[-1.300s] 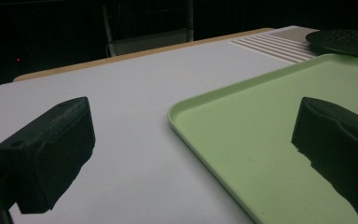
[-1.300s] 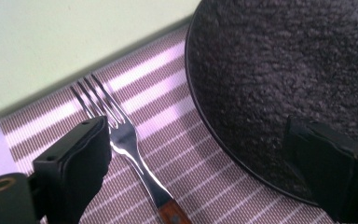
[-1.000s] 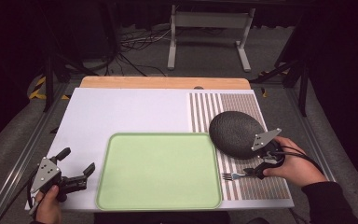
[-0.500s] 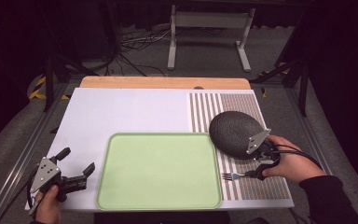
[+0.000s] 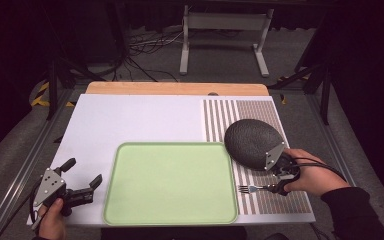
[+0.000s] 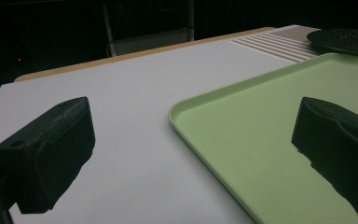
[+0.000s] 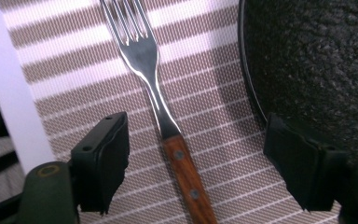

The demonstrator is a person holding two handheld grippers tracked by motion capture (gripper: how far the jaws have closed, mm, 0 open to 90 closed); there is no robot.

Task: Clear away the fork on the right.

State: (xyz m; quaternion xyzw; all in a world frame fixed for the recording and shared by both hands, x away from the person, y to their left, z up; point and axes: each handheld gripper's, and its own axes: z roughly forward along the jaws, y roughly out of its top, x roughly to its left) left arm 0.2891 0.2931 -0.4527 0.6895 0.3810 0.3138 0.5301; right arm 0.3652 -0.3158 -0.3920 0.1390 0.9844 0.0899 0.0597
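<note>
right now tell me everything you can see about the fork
The fork has a shiny metal head with four tines and a brown wooden handle with two rivets. It lies flat on the striped placemat, beside the dark plate, tines toward the green tray. The right gripper straddles its handle, jaws open, not touching.
</note>
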